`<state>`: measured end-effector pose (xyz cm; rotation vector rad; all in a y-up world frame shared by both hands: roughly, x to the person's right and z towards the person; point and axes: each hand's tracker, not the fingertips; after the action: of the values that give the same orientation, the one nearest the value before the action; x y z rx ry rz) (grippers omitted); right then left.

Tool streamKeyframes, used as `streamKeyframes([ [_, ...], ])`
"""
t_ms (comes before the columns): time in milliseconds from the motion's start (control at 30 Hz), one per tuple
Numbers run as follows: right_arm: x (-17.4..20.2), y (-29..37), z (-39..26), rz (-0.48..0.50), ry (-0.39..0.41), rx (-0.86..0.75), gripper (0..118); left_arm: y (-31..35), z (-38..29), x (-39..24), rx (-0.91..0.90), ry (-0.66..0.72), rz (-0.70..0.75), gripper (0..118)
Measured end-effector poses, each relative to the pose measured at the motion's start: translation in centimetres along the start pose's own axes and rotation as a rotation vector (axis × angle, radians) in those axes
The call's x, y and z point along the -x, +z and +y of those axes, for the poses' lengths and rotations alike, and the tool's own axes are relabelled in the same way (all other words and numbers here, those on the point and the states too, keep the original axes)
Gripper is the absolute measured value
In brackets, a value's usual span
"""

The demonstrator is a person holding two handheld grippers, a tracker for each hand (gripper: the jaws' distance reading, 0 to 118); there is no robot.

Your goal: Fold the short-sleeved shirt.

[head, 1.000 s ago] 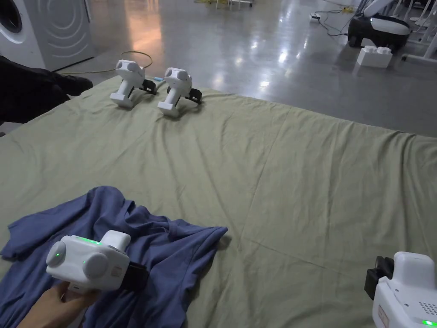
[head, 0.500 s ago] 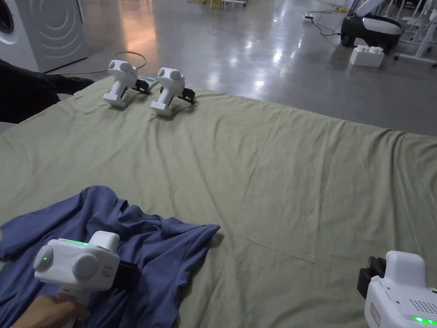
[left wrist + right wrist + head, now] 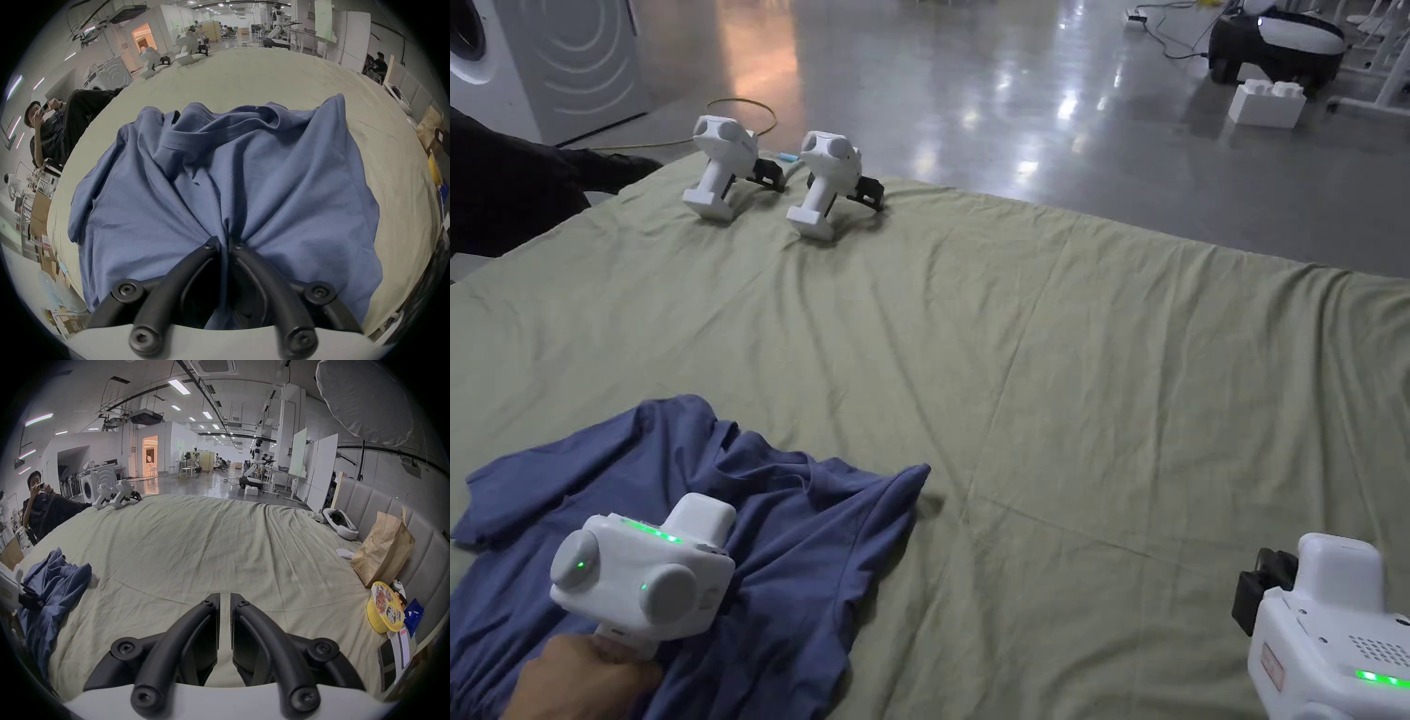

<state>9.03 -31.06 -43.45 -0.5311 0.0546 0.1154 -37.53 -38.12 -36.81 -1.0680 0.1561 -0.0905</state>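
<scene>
On the near left part of the bed [image 3: 1106,356], the blue short-sleeved shirt [image 3: 806,553] lay crumpled on the green sheet, not yet spread flat, so folding looked barely begun. The left gripper [image 3: 225,243] had its jaws pinched together on a bunch of the shirt's body fabric, with creases fanning out from the grip. From those jaws the garment ran away toward the collar [image 3: 175,146], which sat at the far end with a sleeve off to each side, so its long axis pointed straight ahead of that gripper. The right gripper [image 3: 225,597] hovered over bare sheet well to the right of the shirt, its jaws nearly together with only a thin slit between them and nothing held. The left hand [image 3: 572,680] was plainly the nearer one; the right would probably have to cross leftward to help flatten the cloth. 2 spare grippers [image 3: 778,173] stood at the bed's far edge. By the headboard, a paper bag [image 3: 382,547] stood with its contents unseen, beside a sealed yellow noodle bowl [image 3: 386,606].
</scene>
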Motion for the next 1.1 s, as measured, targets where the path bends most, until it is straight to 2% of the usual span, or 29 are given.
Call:
streamKeyframes([
  [133,-0.1,0.2,-0.1,0.003,0.003,0.0,11,2.7,-0.2,0.3,-0.006,0.135,-0.044,8],
  [267,-0.7,0.3,-0.2,0.0,0.005,0.004,11,1.7,0.5,1.0,0.043,0.258,-0.053,8],
  [400,-1.4,0.5,-0.3,-0.007,-0.007,0.005,11,0.2,-0.1,2.2,-0.058,0.278,-0.094,7],
  [533,-2.3,0.6,-0.2,-0.017,-0.026,0.0,11,6.4,0.8,0.1,-0.156,0.267,-0.123,7],
  [633,-3.0,0.8,0.1,-0.019,-0.051,-0.011,11,4.8,1.3,2.9,-0.221,0.246,-0.125,7],
  [767,-4.1,1.3,0.9,-0.03,-0.075,-0.04,11,9.9,2.8,2.6,-0.335,0.335,-0.154,7],
  [867,-4.9,1.7,1.7,-0.036,-0.09,-0.059,11,13.6,5.0,1.1,-0.41,0.257,-0.139,7],
  [900,-5.2,1.8,1.9,-0.039,-0.094,-0.066,11,14.3,5.7,0.9,-0.409,0.234,-0.176,7],
  [1000,-5.9,2.4,2.4,-0.048,-0.101,-0.083,11,14.0,7.7,2.6,-0.447,0.279,-0.195,7],
  [1100,-6.7,3.1,2.7,-0.053,-0.124,-0.101,11,16.8,9.5,1.4,-0.529,0.196,-0.202,7],
])
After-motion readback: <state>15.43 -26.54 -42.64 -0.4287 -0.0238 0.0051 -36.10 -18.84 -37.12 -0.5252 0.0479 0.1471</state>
